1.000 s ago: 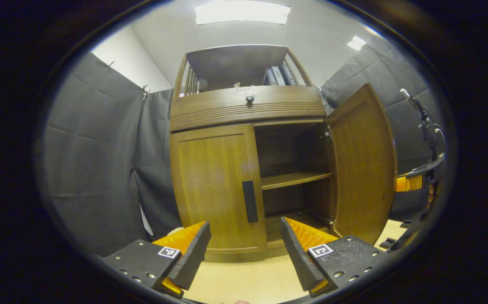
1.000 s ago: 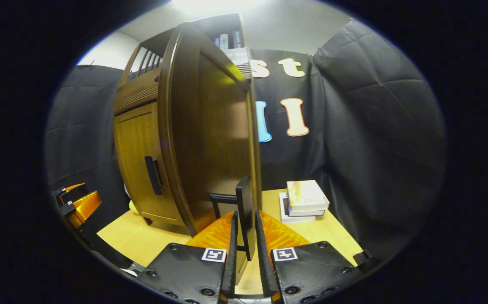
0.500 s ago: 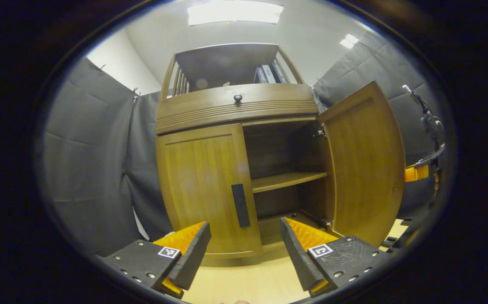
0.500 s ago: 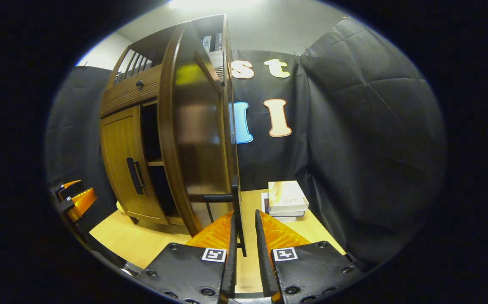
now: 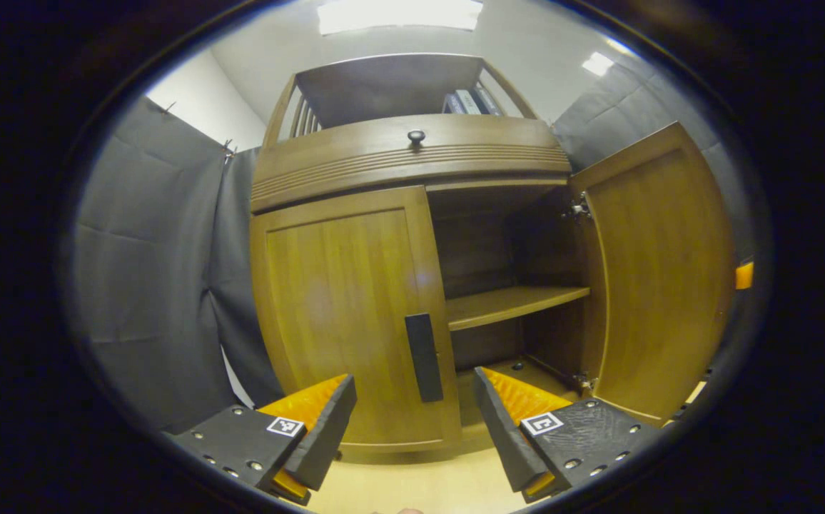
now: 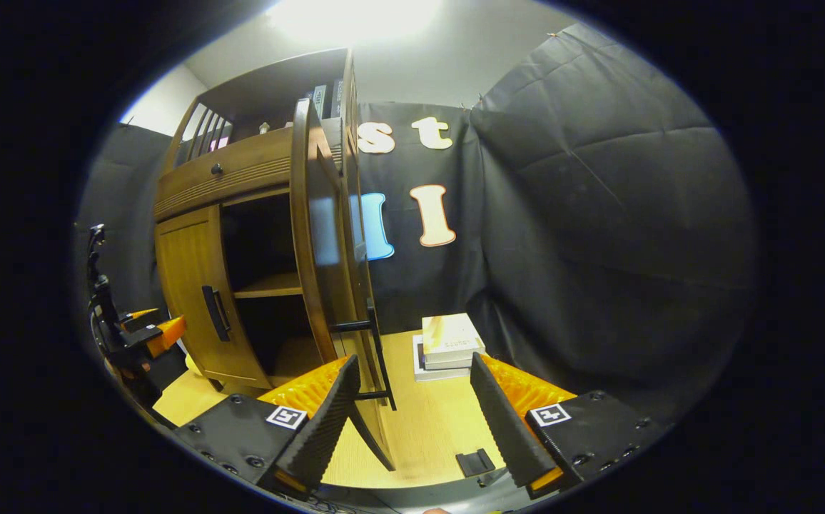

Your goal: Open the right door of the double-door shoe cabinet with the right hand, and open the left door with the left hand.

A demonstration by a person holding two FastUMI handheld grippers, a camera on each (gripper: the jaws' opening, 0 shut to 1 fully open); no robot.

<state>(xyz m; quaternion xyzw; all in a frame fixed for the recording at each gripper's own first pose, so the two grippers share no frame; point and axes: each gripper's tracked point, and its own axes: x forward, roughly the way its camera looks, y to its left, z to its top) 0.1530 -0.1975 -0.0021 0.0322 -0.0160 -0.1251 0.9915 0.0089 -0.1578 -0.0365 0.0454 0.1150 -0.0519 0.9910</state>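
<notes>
Right door (image 6: 327, 235) of shoe cabinet (image 5: 412, 160) swung wide open, its black handle (image 6: 373, 357) just ahead of the right gripper (image 6: 412, 410), between the spread jaws, not touched. Left gripper (image 5: 412, 421) jaws spread too, empty; left door (image 5: 345, 314) shut, its black handle (image 5: 423, 357) straight ahead between the fingers. Stacked books (image 6: 448, 343) beyond right jaws on tabletop (image 6: 427, 435).

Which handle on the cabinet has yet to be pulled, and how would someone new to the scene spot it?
Start at the wooden shoe cabinet against the black cloth wall. Its right door stands swung open, showing a shelf; the left door is shut. The left door's handle is a black upright bar near that door's inner edge, unlike the small round knob on the drawer above.
</notes>
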